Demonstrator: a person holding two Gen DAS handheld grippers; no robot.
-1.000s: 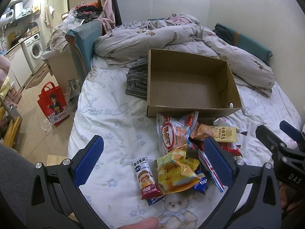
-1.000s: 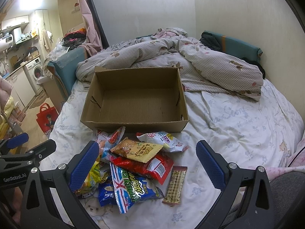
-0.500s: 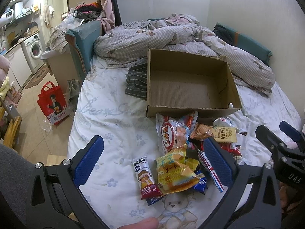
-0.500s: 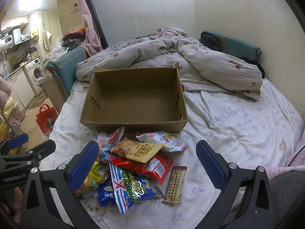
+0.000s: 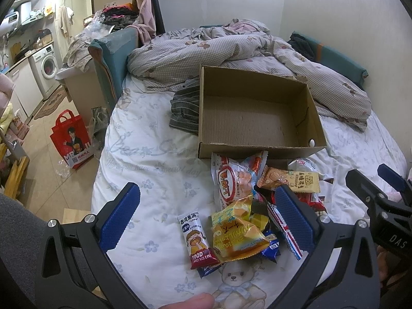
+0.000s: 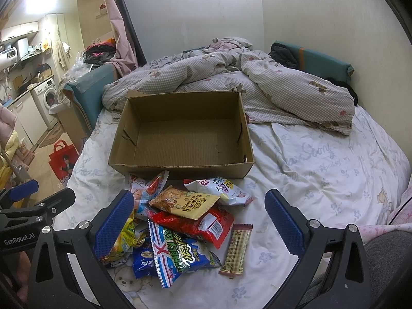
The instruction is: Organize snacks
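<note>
White floral bedsheet (image 6: 322,180) covers a bed beside a rumpled checked duvet (image 6: 283,90); a washing machine (image 5: 47,65) stands beyond. Crinkly foil snack packets (image 6: 185,219) lie heaped just before an open corrugated cardboard box (image 6: 180,139). Left gripper (image 5: 206,219) and right gripper (image 6: 198,221) hover above the heap, jaws apart.

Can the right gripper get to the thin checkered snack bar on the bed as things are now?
Probably yes. The right gripper is open and holds nothing, and the checkered snack bar lies alone at the pile's edge with nothing on top.
</note>
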